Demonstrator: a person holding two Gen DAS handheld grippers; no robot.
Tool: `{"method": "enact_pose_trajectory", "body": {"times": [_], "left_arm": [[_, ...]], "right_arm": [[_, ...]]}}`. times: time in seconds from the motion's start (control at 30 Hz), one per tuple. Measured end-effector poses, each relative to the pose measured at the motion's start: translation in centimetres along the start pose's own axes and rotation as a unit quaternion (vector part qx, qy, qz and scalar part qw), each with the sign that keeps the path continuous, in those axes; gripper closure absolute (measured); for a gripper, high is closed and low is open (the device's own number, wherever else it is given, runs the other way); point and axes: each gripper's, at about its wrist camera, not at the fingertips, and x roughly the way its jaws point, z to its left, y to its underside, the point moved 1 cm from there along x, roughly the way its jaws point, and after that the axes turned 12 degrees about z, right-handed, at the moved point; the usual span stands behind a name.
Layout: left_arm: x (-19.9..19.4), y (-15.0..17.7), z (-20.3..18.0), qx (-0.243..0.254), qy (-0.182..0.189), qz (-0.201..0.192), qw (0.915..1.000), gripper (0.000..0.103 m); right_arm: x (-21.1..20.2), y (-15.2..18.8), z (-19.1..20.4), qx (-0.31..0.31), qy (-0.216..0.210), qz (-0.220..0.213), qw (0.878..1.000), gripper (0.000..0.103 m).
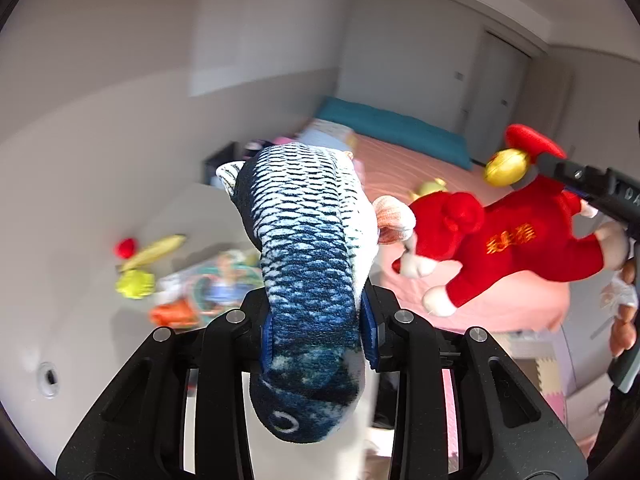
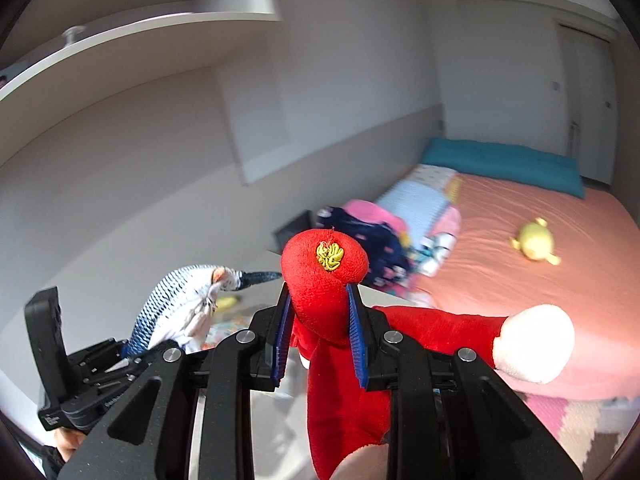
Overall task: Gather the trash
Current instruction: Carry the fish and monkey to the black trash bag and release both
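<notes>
1. While your left gripper (image 1: pixel 316 336) is closed tight on the fish plush (image 1: pixel 304 248), its blue pads pinch the body behind the head, which hangs toward 6 o'clock, tail rising toward 12.
2. Your right gripper (image 2: pixel 320 328) is closed on the red plush doll (image 2: pixel 344 380); the pads squeeze a narrow limb, its round end bulging out at 12 o'clock.
3. In the left wrist view, that doll hangs at 3 o'clock of the fish, over the pink bed (image 1: pixel 400 168).
4. In the right wrist view, a yellow toy (image 2: pixel 534 244) lies on the bed at 2 o'clock, well apart.
</notes>
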Motion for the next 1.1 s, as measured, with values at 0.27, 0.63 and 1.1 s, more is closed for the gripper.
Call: {"method": "enact_pose_trajectory", "body": {"times": [0.27,0.63,1.1], "left_arm": [[1.8,3.2,-9.3,0.068,0.052,0.037,0.9956,0.069],[12.5,4.5,-15.9,0.122,0.063,0.144,0.98,0.062],[17.7,5.6,-14.5,0.113,0.011,0.184,0.9764,0.007]], "right_arm": [[0.3,5.0,-9.5,0.073,0.042,0.034,0.996,0.076],[6.3,10.5,-18.3,0.141,0.059,0.12,0.981,0.073],[11.7,12.1,-22.0,0.178,0.066,0.184,0.964,0.035]]}}
